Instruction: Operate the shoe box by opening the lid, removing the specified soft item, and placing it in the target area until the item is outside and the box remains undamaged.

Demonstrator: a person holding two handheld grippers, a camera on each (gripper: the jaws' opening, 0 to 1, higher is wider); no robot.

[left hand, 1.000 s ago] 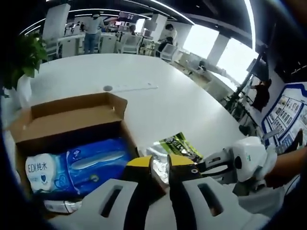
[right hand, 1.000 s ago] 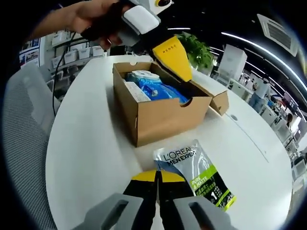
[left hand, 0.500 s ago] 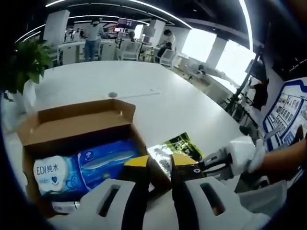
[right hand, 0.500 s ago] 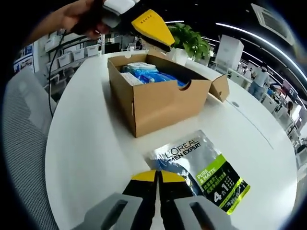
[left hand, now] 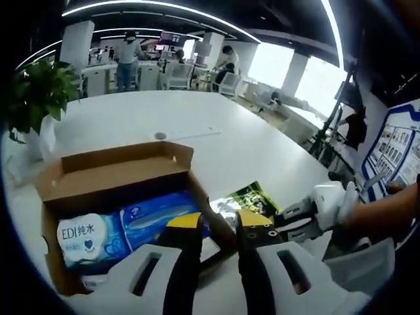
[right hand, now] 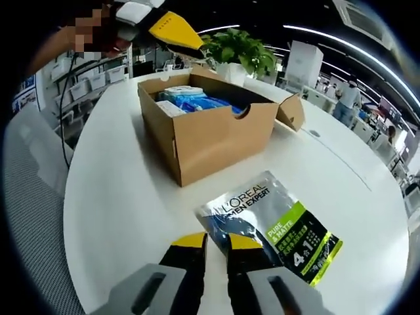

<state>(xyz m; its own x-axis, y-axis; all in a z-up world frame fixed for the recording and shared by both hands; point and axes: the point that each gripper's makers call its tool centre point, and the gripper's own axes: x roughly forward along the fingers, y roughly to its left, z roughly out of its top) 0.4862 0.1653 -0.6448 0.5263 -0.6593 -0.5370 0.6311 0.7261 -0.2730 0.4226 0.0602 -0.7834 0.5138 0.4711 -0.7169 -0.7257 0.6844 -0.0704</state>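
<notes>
Pouch [right hand: 270, 225] flat on table, just beyond right gripper [right hand: 217, 241], jaws slightly apart.

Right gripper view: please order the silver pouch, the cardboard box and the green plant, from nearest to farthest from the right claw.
1. Silver pouch, flat on the table just ahead of the right claw.
2. Cardboard box, open, farther back.
3. Green plant, behind the box.

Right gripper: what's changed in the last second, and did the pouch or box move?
The right gripper jaws have parted slightly, just off the pouch. The left gripper has lifted above the box. Pouch, box and wipes pack stayed put.
</notes>
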